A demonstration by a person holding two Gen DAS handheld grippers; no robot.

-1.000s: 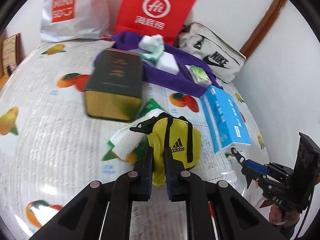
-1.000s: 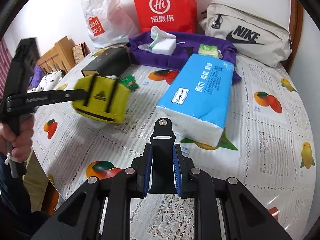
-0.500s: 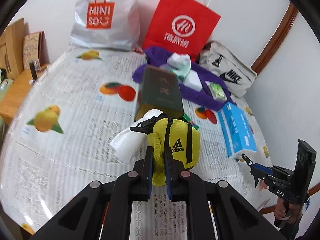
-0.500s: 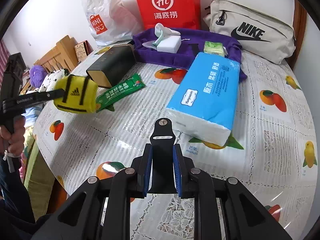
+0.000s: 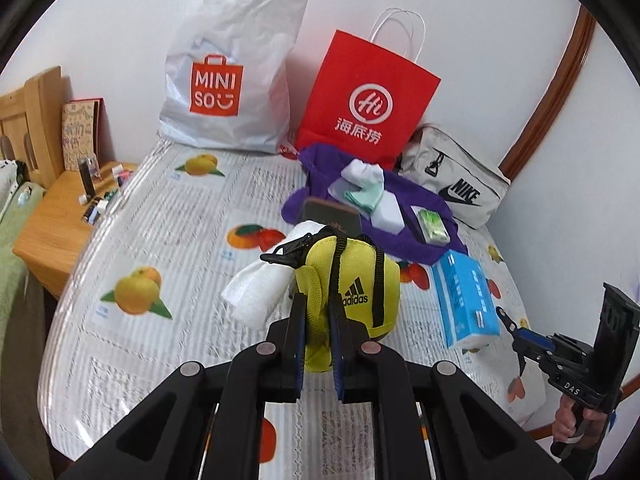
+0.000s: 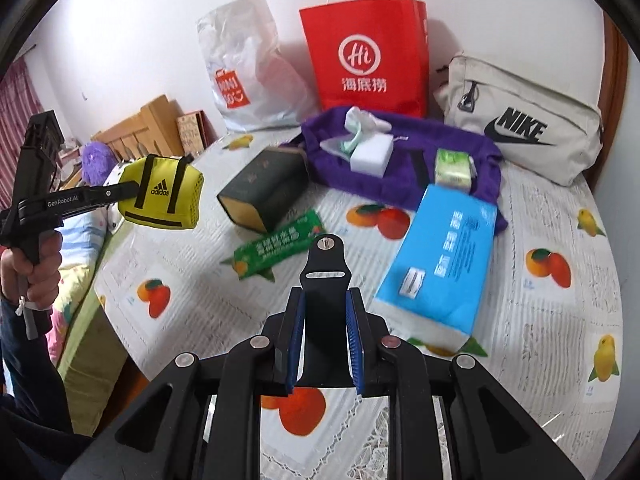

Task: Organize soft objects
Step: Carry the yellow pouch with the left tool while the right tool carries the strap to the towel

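My left gripper [image 5: 318, 320] is shut on a yellow Adidas pouch [image 5: 352, 284] with a white cloth [image 5: 260, 288] sticking out of it, held high above the table's left edge; the pouch also shows in the right wrist view [image 6: 160, 194]. My right gripper [image 6: 324, 316] is shut on a black flat mount piece [image 6: 325, 276] above the table's front. A purple cloth [image 6: 400, 160] at the back carries a white sponge [image 6: 370, 156], a mint cloth [image 6: 352, 136] and a green tissue pack [image 6: 452, 168]. A blue tissue pack [image 6: 440, 260] lies beside it.
A dark box [image 6: 264, 192] and a green sachet pack [image 6: 280, 248] lie mid-table. A red Hi bag [image 6: 364, 52], a white Miniso bag [image 6: 248, 76] and a Nike pouch [image 6: 520, 132] stand along the wall. A wooden nightstand [image 5: 60, 220] stands left of the table [image 6: 560, 340].
My left gripper has lifted the yellow pouch up and back to the left, off the table. The green sachet pack under it is now uncovered. My right gripper has risen slightly.
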